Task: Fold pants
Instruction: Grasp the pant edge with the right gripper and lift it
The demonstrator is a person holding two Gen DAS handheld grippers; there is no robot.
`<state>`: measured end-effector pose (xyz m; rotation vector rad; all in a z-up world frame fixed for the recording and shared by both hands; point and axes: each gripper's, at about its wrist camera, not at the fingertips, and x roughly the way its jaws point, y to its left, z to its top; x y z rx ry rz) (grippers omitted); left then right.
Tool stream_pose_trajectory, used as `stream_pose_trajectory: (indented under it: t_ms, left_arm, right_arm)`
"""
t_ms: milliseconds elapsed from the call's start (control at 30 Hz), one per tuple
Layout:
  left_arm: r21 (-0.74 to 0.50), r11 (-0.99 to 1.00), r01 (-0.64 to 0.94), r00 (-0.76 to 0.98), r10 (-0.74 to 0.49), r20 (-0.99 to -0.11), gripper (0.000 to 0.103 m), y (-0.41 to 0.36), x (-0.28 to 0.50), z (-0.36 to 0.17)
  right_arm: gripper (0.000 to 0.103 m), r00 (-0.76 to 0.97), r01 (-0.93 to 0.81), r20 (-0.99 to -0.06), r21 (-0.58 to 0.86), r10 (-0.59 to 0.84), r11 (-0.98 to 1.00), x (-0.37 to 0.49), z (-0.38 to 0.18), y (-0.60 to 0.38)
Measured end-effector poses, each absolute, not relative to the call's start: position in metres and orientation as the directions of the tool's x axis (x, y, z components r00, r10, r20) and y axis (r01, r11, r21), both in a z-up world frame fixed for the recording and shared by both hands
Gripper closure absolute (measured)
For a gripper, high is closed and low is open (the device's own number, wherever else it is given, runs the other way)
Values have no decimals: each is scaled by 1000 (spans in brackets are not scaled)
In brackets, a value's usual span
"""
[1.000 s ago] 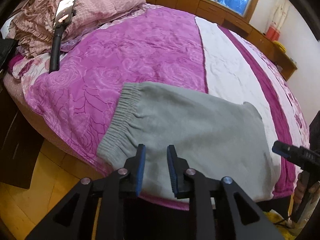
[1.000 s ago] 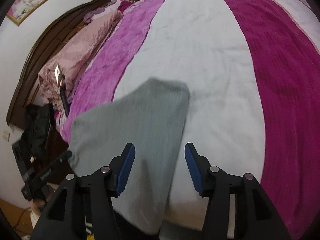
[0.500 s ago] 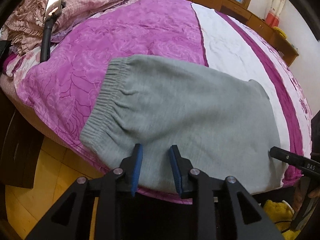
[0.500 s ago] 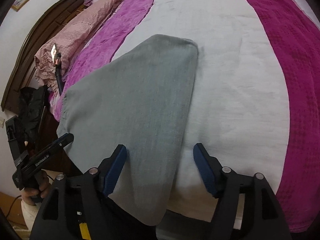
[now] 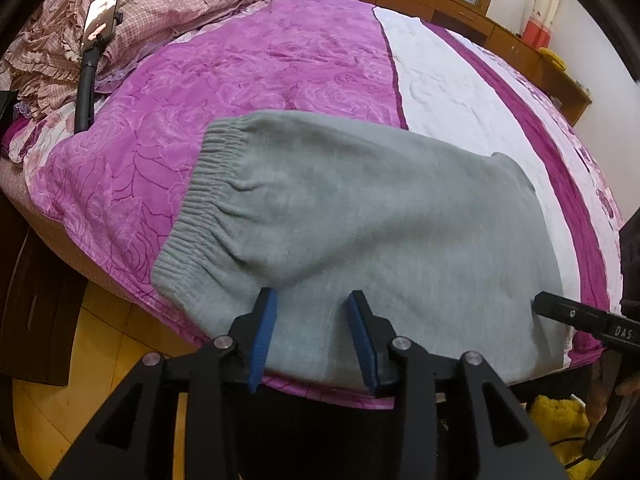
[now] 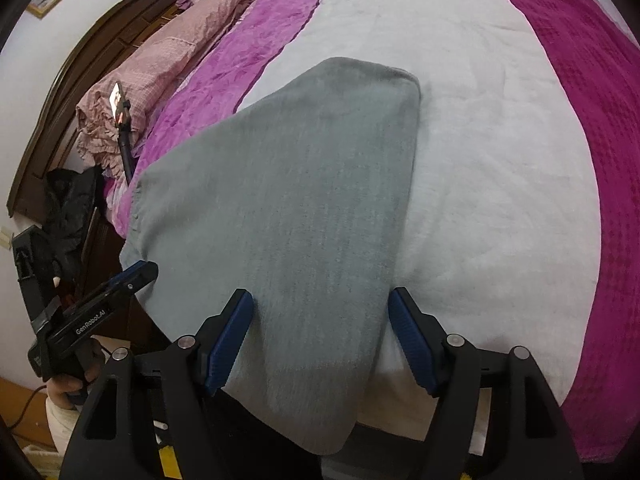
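Folded grey knit pants (image 5: 360, 216) lie at the bed's near edge, filling more of both views than a second ago. Left gripper (image 5: 314, 334) has just been spreading; right gripper (image 6: 322, 336) stands wide. Both straddle the fabric unpinched. Open purple-and-white quilted bedspread (image 6: 500, 160) extends from 12 to 3 o'clock.

Open bed (image 6: 500, 160): the white and magenta cover right of the pants (image 6: 300, 200) lies bare and flat.
Head end: heaped pink bedding (image 5: 168, 4) and a phone on a black stick (image 5: 86, 80) block that side.
Near edge: pants overhang it.
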<state>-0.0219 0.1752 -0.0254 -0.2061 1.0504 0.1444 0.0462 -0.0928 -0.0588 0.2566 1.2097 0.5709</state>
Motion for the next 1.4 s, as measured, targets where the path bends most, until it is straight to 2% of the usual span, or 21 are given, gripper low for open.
stream_pose_trajectory:
  t_ms: [33,100,233,467,800,1033,1233,1400]
  left_arm:
    - [-100,971,-217,490,19,-871,64,175,-22,-25]
    - [-101,971,-216,490,18,-871,64,176,-22,-25]
    - [-101,971,-215,489,18,-872,64,175,-22,-25]
    - [-107,971,-212,498,13,-867,64,174,-24,-20]
    - [-105,977,-183,500,0,-866,64,166,-25,-19]
    - [-170,980,-106,574,-79,-815,64,155,-29,6]
    - [-155,988,-13,487,-129,-864,64,121,-21,-18]
    - [-159,986,-55,521,-108,-847,64,134,-24,-7]
  right_arm:
    - [59,245,-270,-805,478,540,836,46,-58,-94]
    - [77,237,-260,-792,506,563,822,46,-56,-96]
    - [91,245,-259,-767,538,594,802,46,-49,-100]
    - [93,294,-339,-706,554,645,760,38,-16,-96]
    - [95,312,-430,-672,531,672,730,34,15,-81]
    - [95,320,-472,-661,510,679,719,31,29,-74]
    - [95,318,-507,-645,503,695,700,28,39,-69]
    - [95,309,-569,-638,470,705,675,27,54,-51]
